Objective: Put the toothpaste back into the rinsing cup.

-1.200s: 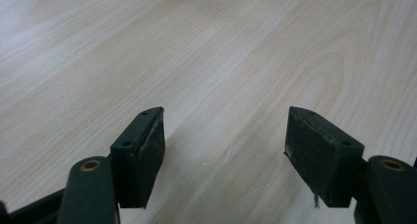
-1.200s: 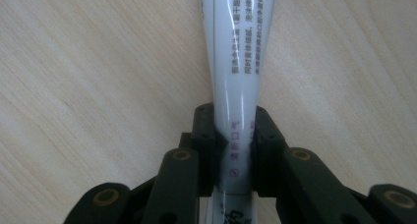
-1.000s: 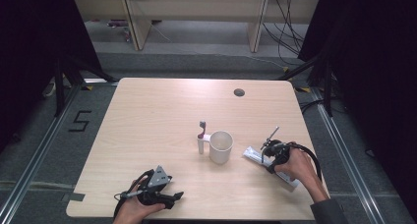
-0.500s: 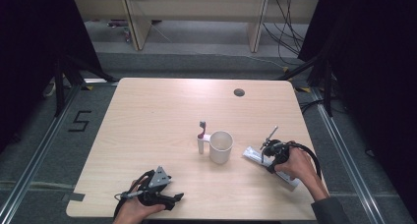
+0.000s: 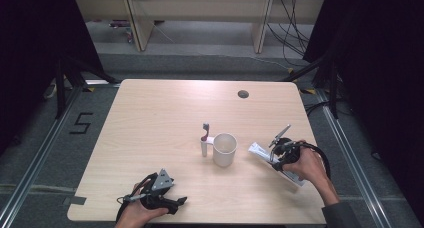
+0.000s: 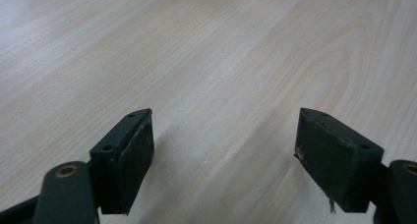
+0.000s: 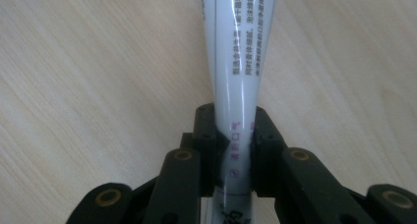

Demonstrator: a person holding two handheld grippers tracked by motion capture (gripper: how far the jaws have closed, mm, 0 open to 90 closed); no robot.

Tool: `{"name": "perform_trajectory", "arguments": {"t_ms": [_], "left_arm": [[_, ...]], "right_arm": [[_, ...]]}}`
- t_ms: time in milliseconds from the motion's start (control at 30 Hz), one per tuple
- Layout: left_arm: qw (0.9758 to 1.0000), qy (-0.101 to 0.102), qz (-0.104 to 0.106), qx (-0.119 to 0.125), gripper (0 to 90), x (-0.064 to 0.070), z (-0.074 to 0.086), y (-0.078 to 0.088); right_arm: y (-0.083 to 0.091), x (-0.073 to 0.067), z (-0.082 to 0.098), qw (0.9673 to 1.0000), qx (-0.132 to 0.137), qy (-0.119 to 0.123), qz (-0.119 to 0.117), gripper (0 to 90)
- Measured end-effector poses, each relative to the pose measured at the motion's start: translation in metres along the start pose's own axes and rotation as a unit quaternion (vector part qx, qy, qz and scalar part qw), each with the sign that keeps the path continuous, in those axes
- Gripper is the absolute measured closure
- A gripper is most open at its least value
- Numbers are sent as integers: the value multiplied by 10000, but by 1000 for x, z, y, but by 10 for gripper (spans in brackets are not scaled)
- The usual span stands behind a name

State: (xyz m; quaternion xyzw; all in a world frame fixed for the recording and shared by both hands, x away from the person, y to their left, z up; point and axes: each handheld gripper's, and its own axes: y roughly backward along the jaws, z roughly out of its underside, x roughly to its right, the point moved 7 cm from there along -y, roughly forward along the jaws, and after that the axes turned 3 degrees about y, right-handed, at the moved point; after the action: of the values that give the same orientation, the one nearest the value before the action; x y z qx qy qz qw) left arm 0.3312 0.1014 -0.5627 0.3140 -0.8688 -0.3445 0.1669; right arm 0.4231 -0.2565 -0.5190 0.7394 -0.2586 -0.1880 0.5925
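On the table's right side lies a white toothpaste tube point(image 5: 259, 150) point(image 7: 241, 47), and my right gripper point(image 5: 276, 161) point(image 7: 235, 121) is shut on its lower part, pads pressing both sides. A white mug point(image 5: 224, 149) stands upright at the table's middle. Against its left side stands a toothbrush point(image 5: 204, 139) with a grey head and a red-and-white shaft. My left gripper point(image 5: 179, 203) point(image 6: 226, 135) rests near the front edge, pointing right. Its jaws have just been opening and stand wide apart over bare wood, with nothing between them.
The light wooden table point(image 5: 150, 118) has a small dark round hole point(image 5: 243, 94) at the back right. Its front edge runs just under both hands. A black cable point(image 5: 322, 160) loops around the right hand. Grey floor with metal rails surrounds the table.
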Motion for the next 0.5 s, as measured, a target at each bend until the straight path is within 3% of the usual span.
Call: {"name": "perform_trajectory", "arguments": {"t_ms": [233,300,333,400,433,500], "left_arm": [[10000,39,20,27,227,0,-1,0],[10000,46,15,32,228,0,-1,0],[10000,35,9,28,228,0,-1,0],[10000,51,26,34,228,0,-1,-1],[10000,12,-5,8,228,-1,-1,-1],[10000,43,27,30,228,0,-1,0]], "right_arm": [[14,7,-3,9984,503,-237,79,772],[17,12,-6,9970,738,-212,114,772],[18,11,-5,9965,746,-361,106,772],[21,14,-7,9950,919,-359,133,772],[22,13,-8,9941,972,-478,94,772],[24,16,-10,9923,1155,-446,89,772]]}}
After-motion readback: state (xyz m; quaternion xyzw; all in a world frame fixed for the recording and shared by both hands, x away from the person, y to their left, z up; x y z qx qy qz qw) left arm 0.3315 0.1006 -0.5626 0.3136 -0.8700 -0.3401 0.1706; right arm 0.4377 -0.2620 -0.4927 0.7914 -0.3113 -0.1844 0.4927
